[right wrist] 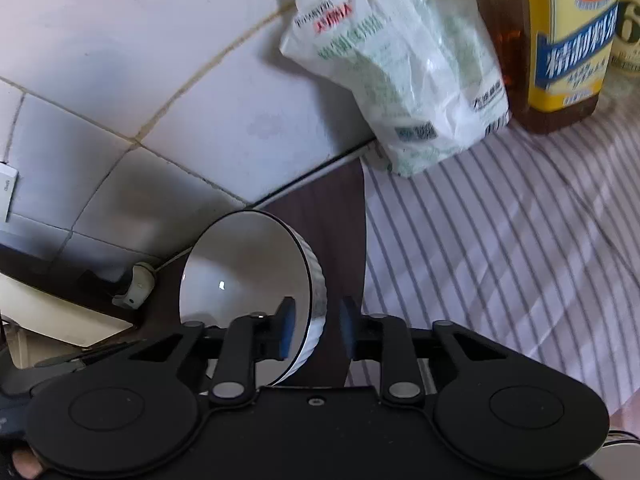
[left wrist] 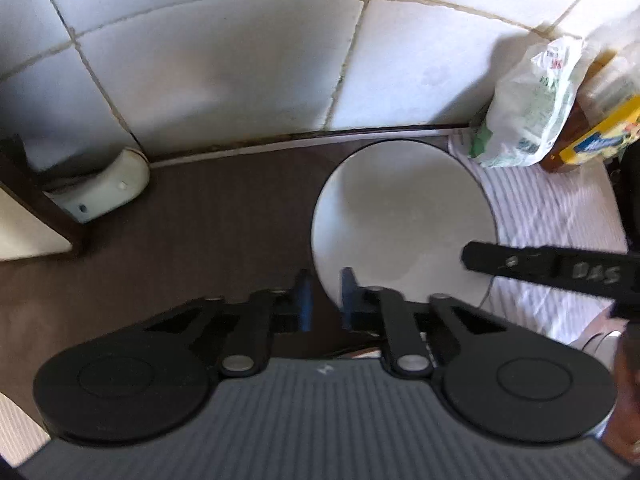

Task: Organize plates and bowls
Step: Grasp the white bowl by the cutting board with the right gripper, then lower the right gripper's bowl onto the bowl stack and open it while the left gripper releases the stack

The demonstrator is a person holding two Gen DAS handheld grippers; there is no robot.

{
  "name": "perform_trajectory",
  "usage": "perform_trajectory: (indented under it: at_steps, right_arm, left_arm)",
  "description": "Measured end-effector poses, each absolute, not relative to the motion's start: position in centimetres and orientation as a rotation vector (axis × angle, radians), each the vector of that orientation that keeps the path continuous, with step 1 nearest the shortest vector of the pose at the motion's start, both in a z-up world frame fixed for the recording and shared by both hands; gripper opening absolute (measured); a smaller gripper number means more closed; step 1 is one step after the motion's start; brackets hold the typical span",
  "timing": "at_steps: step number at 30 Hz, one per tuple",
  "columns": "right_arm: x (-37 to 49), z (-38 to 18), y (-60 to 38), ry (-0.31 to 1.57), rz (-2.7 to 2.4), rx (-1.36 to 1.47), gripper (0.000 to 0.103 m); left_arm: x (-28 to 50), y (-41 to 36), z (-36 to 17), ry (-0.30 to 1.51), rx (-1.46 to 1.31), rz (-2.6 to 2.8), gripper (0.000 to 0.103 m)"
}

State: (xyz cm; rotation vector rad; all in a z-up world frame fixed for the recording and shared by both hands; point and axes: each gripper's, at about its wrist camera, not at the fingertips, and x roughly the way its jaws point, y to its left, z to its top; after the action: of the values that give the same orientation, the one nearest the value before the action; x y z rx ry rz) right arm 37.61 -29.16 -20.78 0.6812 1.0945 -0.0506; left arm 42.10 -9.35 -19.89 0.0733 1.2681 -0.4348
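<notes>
Straddling the bowl (right wrist: 244, 280) rim, right jaws (left jaws likewise), countertop below

The bowl (left wrist: 400, 216) sits left of the bag (left wrist: 524, 108), before the tiled wall (left wrist: 240, 60).

Brown counter (left wrist: 200, 216) lies free left of bowl (left wrist: 400, 216); bag (right wrist: 400, 64) and bottle (right wrist: 568, 40) crowd its right.

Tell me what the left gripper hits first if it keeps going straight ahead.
The bowl: its near rim already sits between the fingers of the left gripper. Past that, likely the table beneath, though depth is unclear.
</notes>
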Motion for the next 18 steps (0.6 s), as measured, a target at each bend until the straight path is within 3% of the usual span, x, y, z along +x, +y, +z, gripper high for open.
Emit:
perform_trajectory:
  at_steps: [9, 18]
  right_arm:
    - [37.7, -20.6, -28.9, 1.088, -0.075, 0.679, 0.014]
    - [34.0, -16.1, -29.9, 1.012, -0.02, 0.682, 0.015]
  left_arm:
    - [41.3, -9.4, -18.5, 1.287, 0.013, -0.398, 0.011]
    - [37.2, -9.6, -12.6, 1.201, 0.016, -0.394, 0.011]
